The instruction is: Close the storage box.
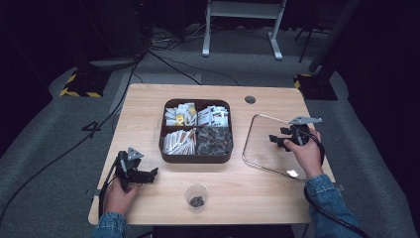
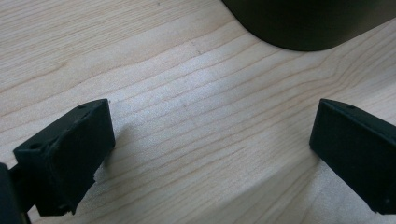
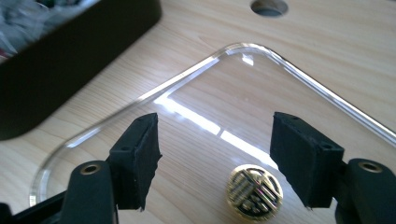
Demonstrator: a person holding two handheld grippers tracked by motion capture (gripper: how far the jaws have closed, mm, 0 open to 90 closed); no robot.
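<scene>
A dark brown box (image 1: 196, 157) with four compartments of packets sits mid-table. Its clear lid (image 1: 262, 148) lies flat on the table to the right. In the right gripper view the lid (image 3: 261, 88) has a round gold knob (image 3: 254, 191) between and just below my jaws. My right gripper (image 1: 286, 141) (image 3: 215, 158) hovers open over the lid. My left gripper (image 1: 148, 174) (image 2: 210, 154) rests open near the table's front left, jaws wide over bare wood, with the box's corner (image 2: 303, 23) ahead. A small clear cup (image 1: 197, 197) with dark bits stands at the front edge.
The wooden table (image 1: 143, 106) has a round cable hole (image 1: 250, 99) at the back right. Cables trail off the left side onto the grey floor. A white desk frame (image 1: 242, 20) stands behind the table.
</scene>
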